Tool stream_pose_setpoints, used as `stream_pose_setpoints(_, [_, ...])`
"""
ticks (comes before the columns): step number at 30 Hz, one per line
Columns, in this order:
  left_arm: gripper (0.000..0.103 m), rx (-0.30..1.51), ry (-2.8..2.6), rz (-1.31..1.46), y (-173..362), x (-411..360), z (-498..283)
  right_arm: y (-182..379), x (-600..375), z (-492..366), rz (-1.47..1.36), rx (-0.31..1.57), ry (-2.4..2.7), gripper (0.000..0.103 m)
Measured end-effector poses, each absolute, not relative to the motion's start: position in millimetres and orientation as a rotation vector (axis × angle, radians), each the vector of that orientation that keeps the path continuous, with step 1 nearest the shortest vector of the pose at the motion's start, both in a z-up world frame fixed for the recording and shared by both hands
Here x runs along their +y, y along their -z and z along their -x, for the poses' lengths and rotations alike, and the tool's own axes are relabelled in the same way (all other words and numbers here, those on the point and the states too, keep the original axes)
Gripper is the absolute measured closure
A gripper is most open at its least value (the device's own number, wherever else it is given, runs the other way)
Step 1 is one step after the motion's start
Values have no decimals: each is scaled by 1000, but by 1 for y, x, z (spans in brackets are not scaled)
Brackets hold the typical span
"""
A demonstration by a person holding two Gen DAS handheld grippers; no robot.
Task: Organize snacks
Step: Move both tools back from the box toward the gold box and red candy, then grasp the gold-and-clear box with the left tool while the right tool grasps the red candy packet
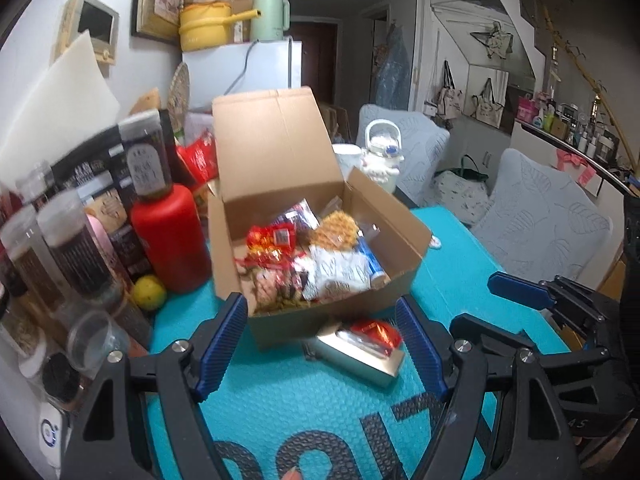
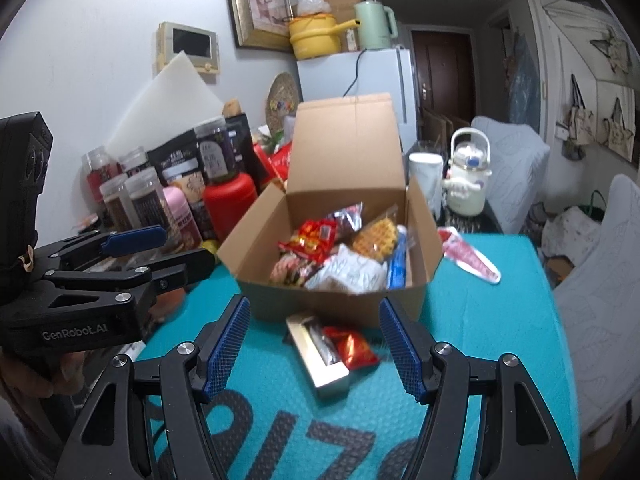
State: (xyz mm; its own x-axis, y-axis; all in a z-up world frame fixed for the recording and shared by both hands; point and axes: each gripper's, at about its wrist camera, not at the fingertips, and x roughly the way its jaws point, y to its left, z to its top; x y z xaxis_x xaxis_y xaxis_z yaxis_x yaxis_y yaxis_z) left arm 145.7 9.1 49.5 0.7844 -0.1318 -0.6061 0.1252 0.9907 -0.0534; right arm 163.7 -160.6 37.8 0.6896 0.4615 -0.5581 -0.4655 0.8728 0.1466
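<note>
My right gripper is spread wide and empty, as is my left gripper, both hanging above the teal mat. The gold-boxed snack lies outside, just before the open cardboard box, likely next to load.

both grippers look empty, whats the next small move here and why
Probably lower the right gripper onto the red snack packet lying beside the gold bar in front of the cardboard box. Both the right and the left gripper are open and empty, these two items still lie outside the box, and they sit between the right gripper's fingers.
</note>
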Motion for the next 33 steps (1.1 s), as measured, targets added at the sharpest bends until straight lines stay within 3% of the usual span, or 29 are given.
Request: stream_pose_setpoints(33, [27, 958, 89, 36, 74, -80, -215, 55, -255, -202, -94, 851, -312, 35])
